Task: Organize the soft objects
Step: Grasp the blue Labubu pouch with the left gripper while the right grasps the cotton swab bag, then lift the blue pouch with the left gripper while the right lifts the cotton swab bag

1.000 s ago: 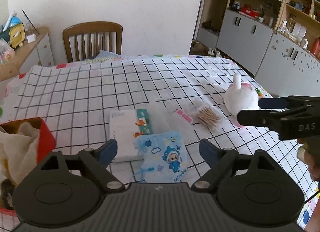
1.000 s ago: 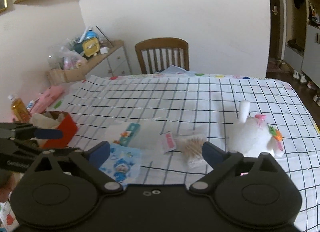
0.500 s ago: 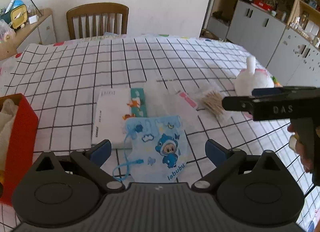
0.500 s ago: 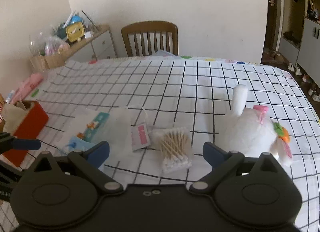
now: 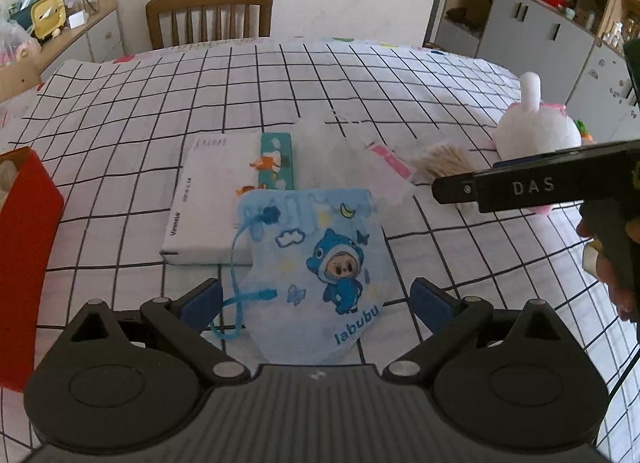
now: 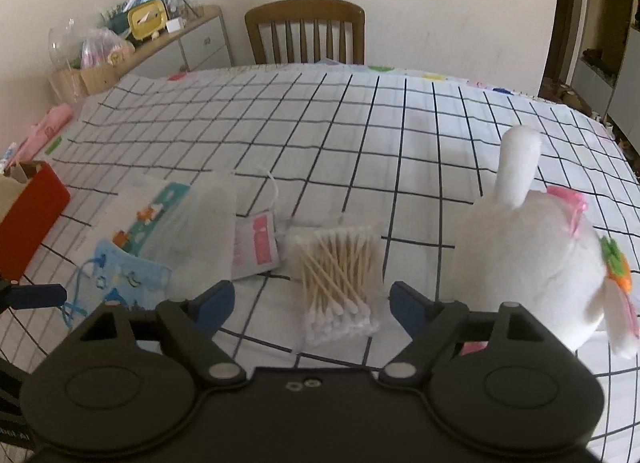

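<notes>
Left wrist view: the left gripper (image 5: 316, 299), jaws wide and empty, is lowering over the mask (image 5: 312, 263), lying just in front of the tissue pack (image 5: 212, 203); closing on it looks next. The red box (image 5: 24, 263), left of the pack, is showing only a pale scrap.

Right wrist view: the right gripper (image 6: 312, 299), its jaws just narrowing but gripping nothing, is straddling the swabs (image 6: 340, 275), right of the pack (image 6: 132, 215).

Soft, even daylight; strong fisheye bending at edges, slight blur.

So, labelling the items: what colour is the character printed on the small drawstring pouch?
Blue, on the pale blue drawstring pouch; clearest in the left wrist view.
</notes>
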